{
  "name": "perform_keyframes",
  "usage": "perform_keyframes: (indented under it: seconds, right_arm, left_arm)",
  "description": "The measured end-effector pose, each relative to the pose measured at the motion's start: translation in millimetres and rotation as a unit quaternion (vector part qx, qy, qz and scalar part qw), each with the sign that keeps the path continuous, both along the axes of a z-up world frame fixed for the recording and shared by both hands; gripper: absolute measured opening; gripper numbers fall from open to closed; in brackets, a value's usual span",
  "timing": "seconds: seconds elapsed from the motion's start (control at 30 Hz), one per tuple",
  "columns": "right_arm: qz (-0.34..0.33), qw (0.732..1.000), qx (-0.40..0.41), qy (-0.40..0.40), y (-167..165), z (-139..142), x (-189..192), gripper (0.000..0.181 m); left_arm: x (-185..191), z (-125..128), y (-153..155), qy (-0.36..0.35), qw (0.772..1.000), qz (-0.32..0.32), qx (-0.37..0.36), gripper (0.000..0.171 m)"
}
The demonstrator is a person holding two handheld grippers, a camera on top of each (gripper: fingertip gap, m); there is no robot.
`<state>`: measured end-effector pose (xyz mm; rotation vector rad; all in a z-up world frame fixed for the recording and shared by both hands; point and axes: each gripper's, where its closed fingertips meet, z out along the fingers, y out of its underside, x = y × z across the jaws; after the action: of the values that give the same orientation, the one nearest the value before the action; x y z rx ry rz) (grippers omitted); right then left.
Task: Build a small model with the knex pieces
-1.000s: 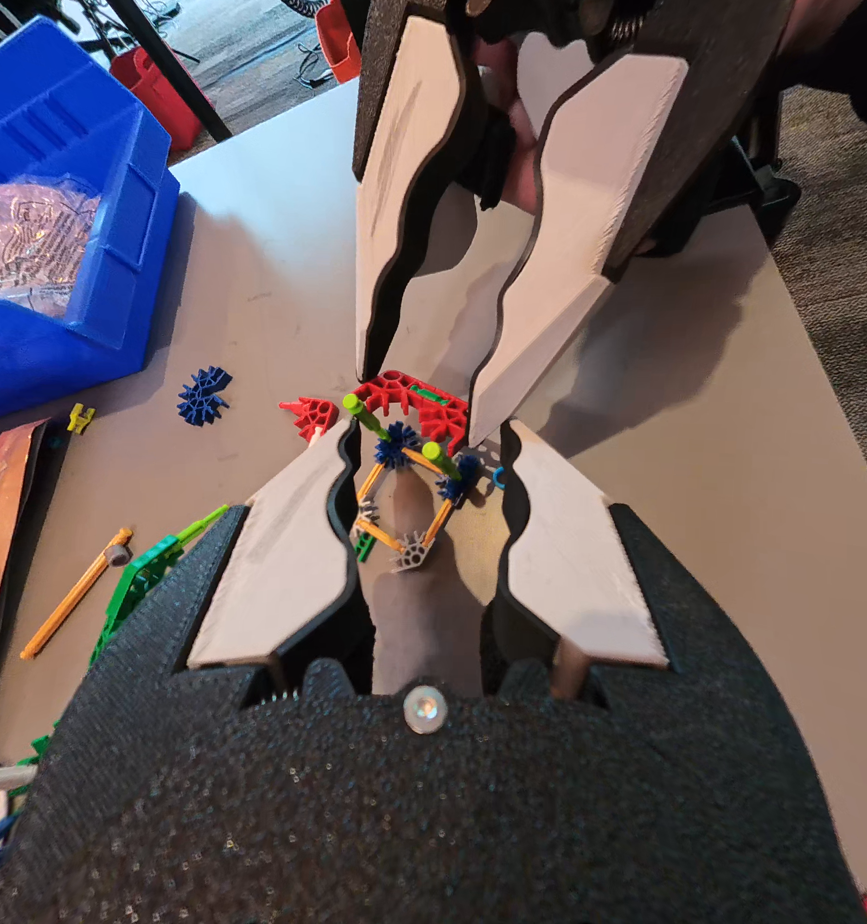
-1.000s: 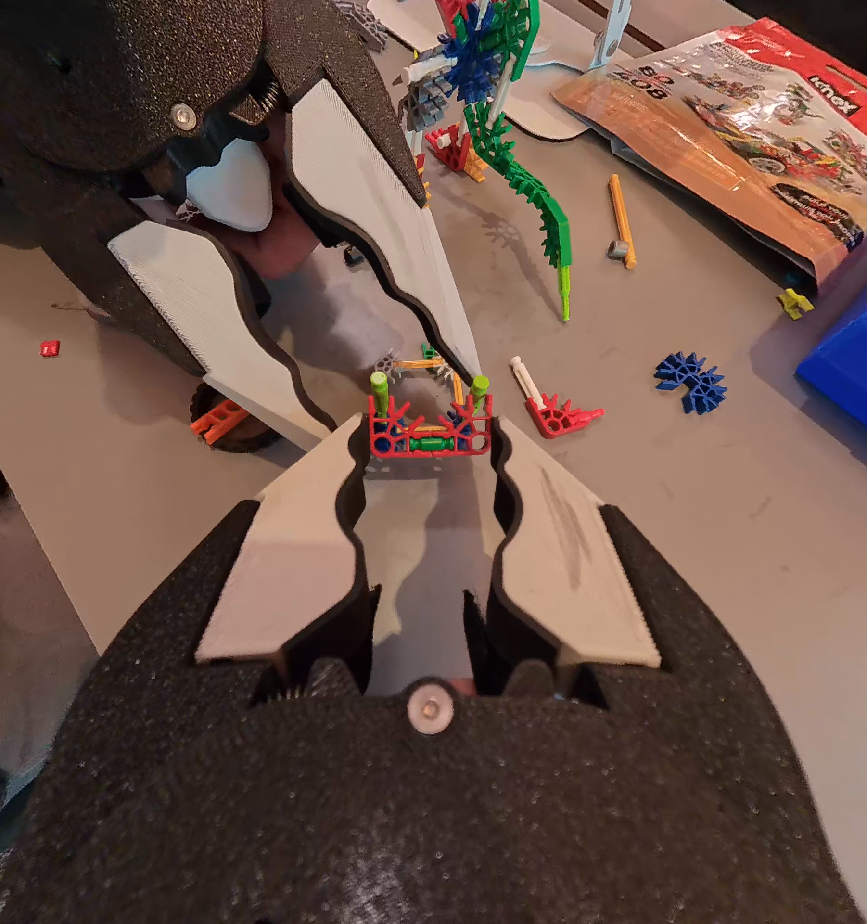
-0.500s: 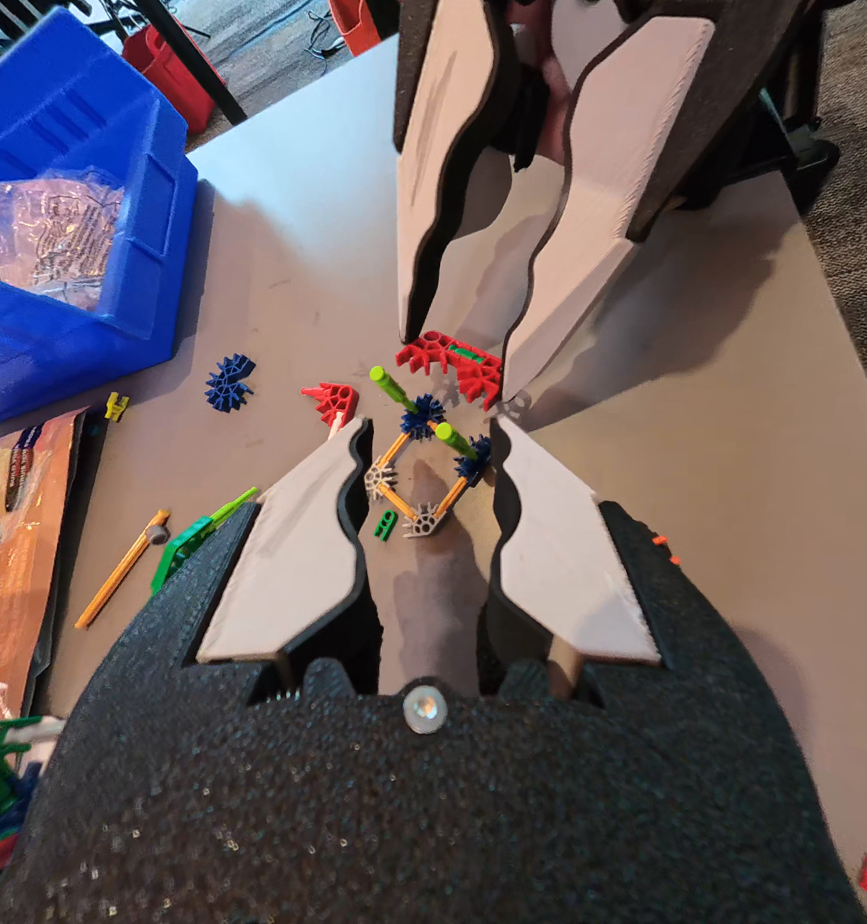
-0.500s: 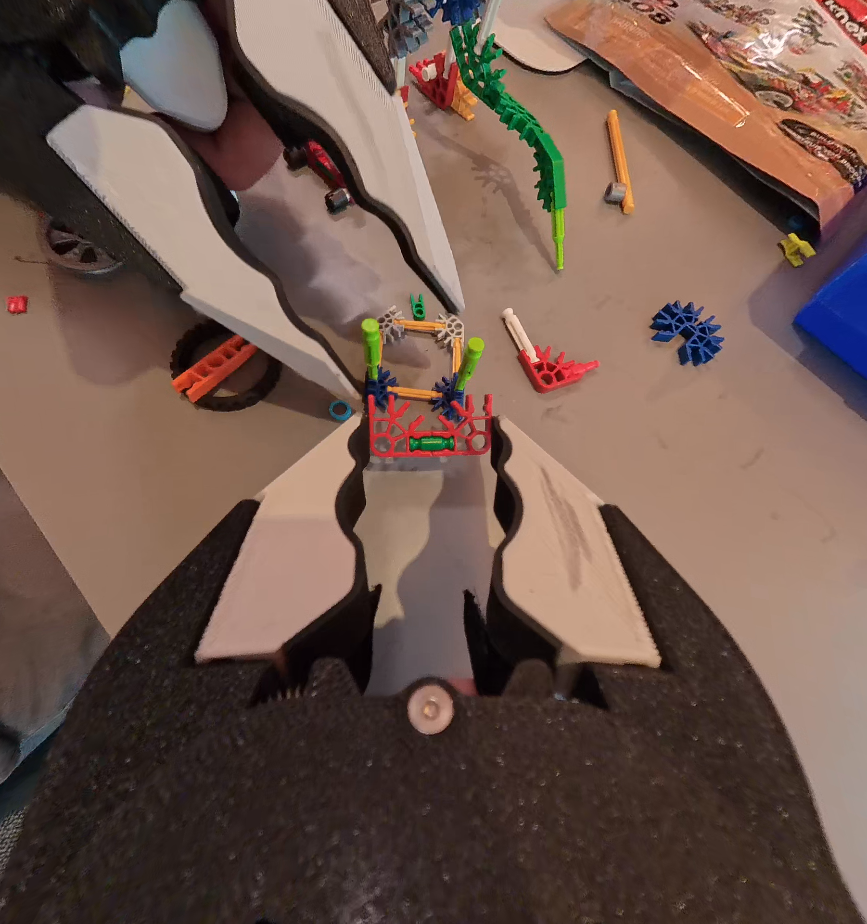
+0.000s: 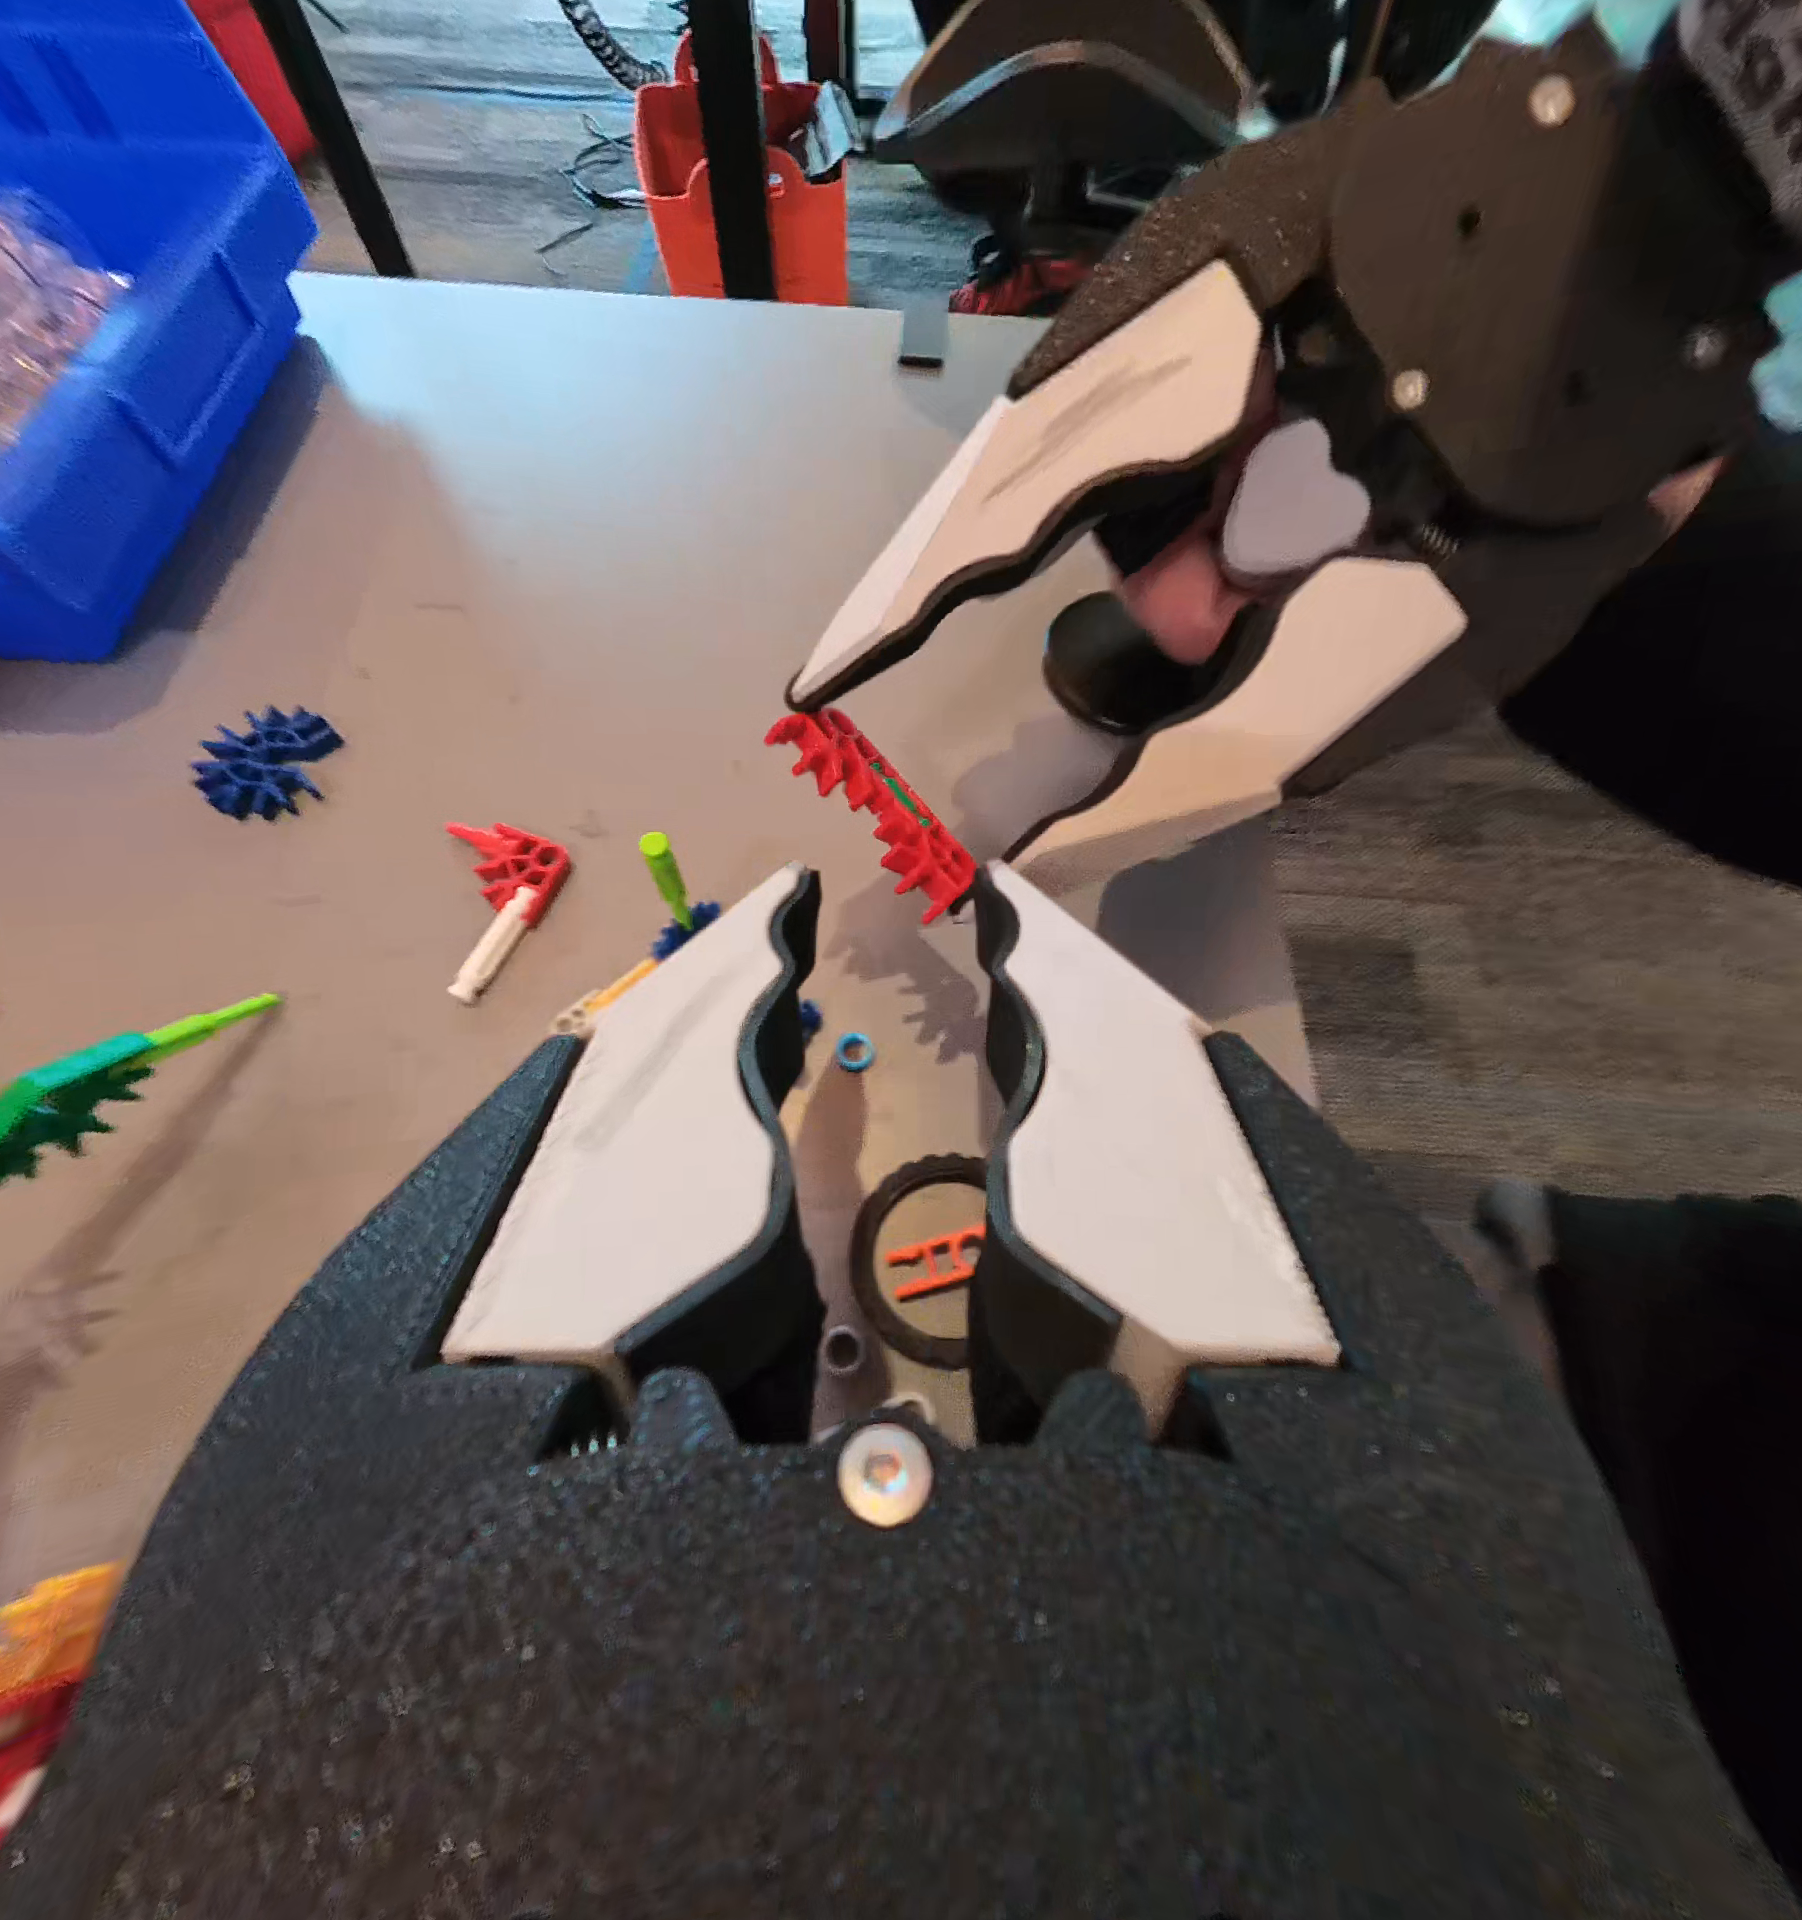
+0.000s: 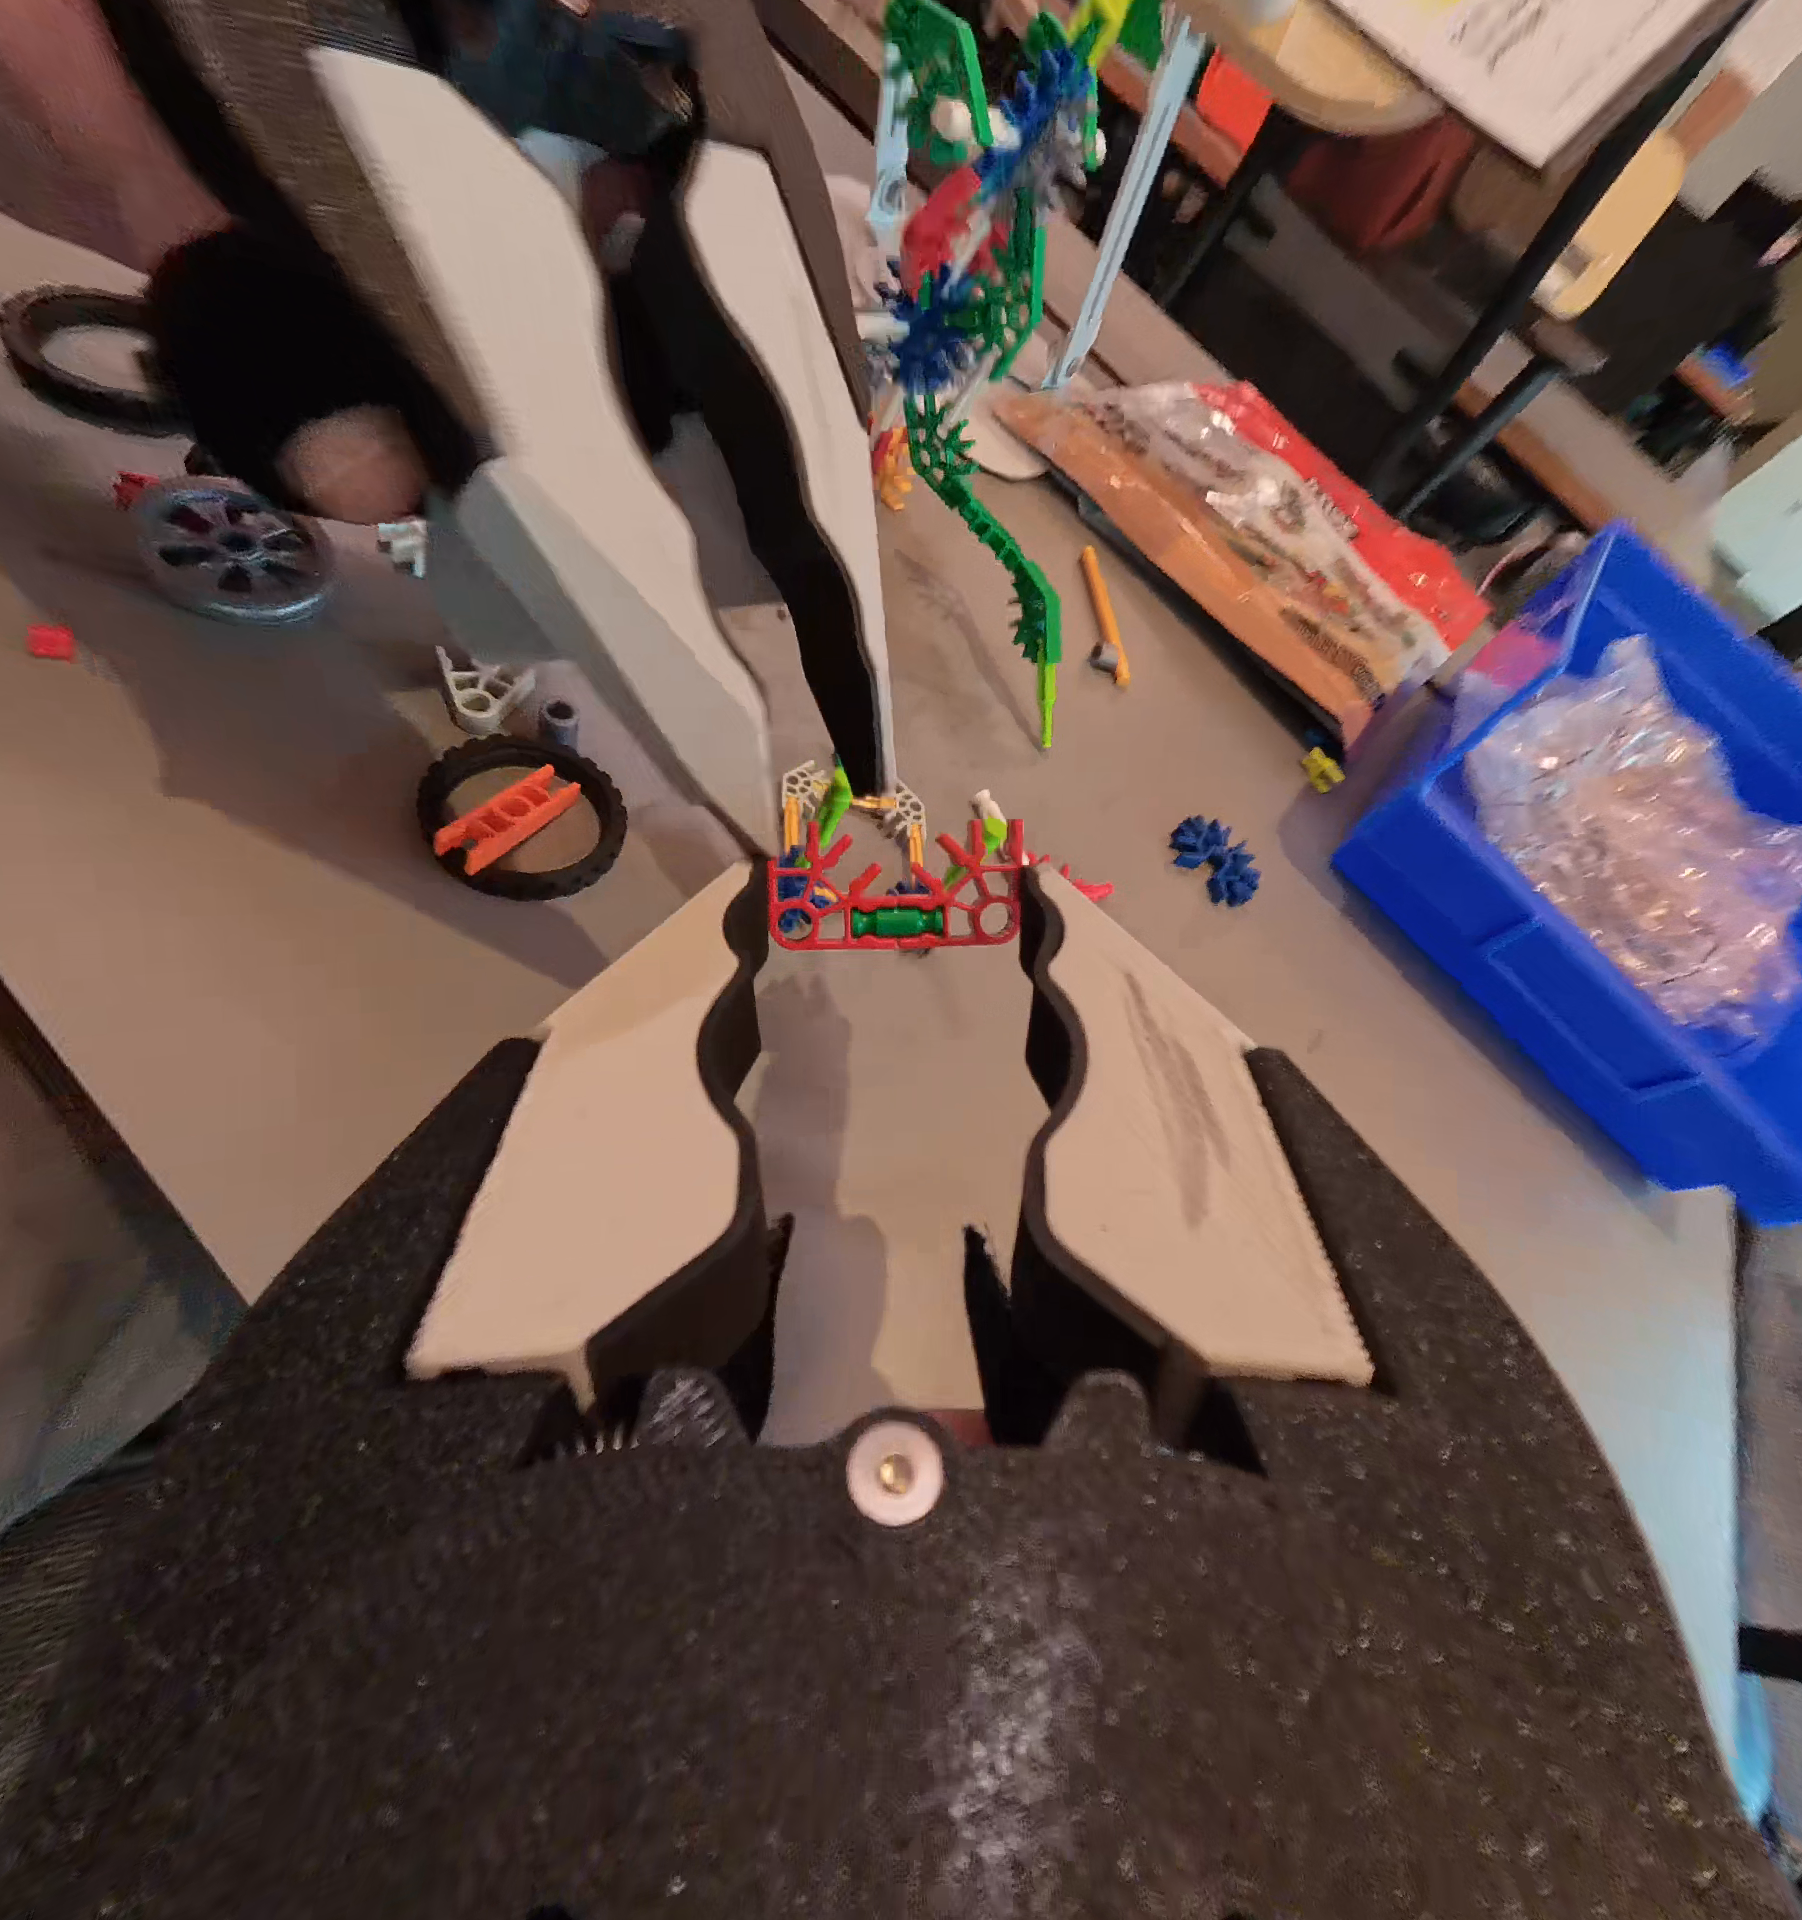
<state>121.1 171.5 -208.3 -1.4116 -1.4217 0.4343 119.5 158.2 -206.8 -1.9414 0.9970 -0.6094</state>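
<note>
The right gripper (image 6: 895,902) reaches forward over the grey surface (image 6: 1240,1091), its jaws parted only as far as the red piece (image 6: 895,906) is long and closed on its two ends. The piece is a flat red lattice with a short green rod along its lower edge, held upright and crosswise between the jaw tips, above the surface. In the left wrist view the same gripper (image 5: 892,774) comes in from the upper right, tips angled down, with the red piece (image 5: 871,798) spanning them as a slanted toothed strip.

The left gripper (image 5: 892,894) points forward and down over the surface (image 5: 564,520), jaws partly open and empty; its right tip is just beside the lower end of the red piece, though contact cannot be told. Under its left finger (image 5: 668,1091) lies a small frame (image 6: 855,821) of orange rods, grey and blue connectors and a lime-green peg (image 5: 665,868), mostly hidden.

Between the left jaws a blue ring (image 5: 853,1051) and a black tyre (image 5: 912,1262) with an orange part (image 5: 938,1252) inside rest on the surface. To the left lie a red connector (image 5: 512,868) on a white rod, a blue connector (image 5: 263,762), a green toothed strip (image 5: 55,1101) and a blue bin (image 5: 97,416).
</note>
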Motion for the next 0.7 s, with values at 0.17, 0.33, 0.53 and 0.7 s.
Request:
perform_keyframes:
  seconds: [0.17, 0.33, 0.53, 0.7]
  right_arm:
    - [0.008, 0.997, 0.075, -0.009, -11.2, 8.3, -2.1, 0.047]
    - [0.007, 0.989, 0.148, -0.024, -14.8, 12.3, -4.9, 0.047]
    - [0.027, 0.992, 0.124, -0.027, -16.8, 4.8, -4.1, 0.047]
    - [0.063, 0.998, 0.021, 0.007, -12.5, 17.0, 6.5, 0.032]
  left_arm:
    - [3.6, -0.1, -7.0, -0.057, 0.996, -0.014, -0.066, 0.024]
    - [6.2, 1.1, -9.6, -0.069, 0.994, -0.028, -0.08, 0.018]
    - [1.7, -11.0, -8.3, -0.005, 0.998, -0.034, -0.054, 0.005]
    - [-1.6, -17.3, -11.8, 0.105, 0.992, -0.07, -0.002, 0.004]
